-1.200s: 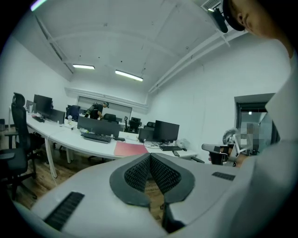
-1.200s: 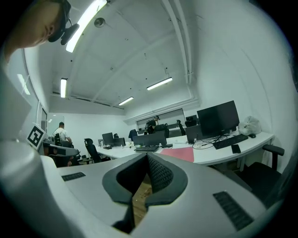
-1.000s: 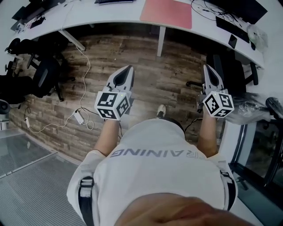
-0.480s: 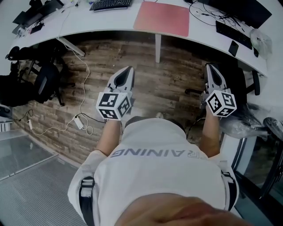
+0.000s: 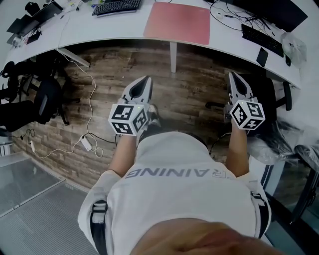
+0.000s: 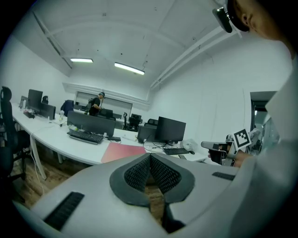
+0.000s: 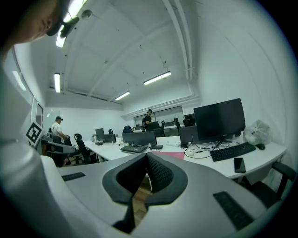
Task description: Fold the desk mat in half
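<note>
The desk mat point(image 5: 178, 22) is a pink rectangle lying flat on the white desk point(image 5: 99, 27) at the top of the head view. It also shows as a pink patch point(image 6: 123, 151) beyond the jaws in the left gripper view, and as a thin pink strip point(image 7: 174, 155) in the right gripper view. My left gripper point(image 5: 145, 78) is held over the wooden floor, well short of the desk, its jaws closed together and empty point(image 6: 150, 155). My right gripper point(image 5: 232, 75) is level with it at the right, also shut with nothing in it point(image 7: 147, 155).
A black keyboard point(image 5: 115, 6) lies left of the mat; another keyboard point(image 5: 259, 34), a phone point(image 5: 262, 57) and a monitor point(image 5: 279, 10) are to its right. A desk leg point(image 5: 173, 50) stands below the mat. Office chairs point(image 5: 42, 99) and a floor cable point(image 5: 85, 143) are at left.
The person has walked toward the desk: the desk and mat sit lower and larger in the head view. Both grippers came forward with the body and stayed shut.
</note>
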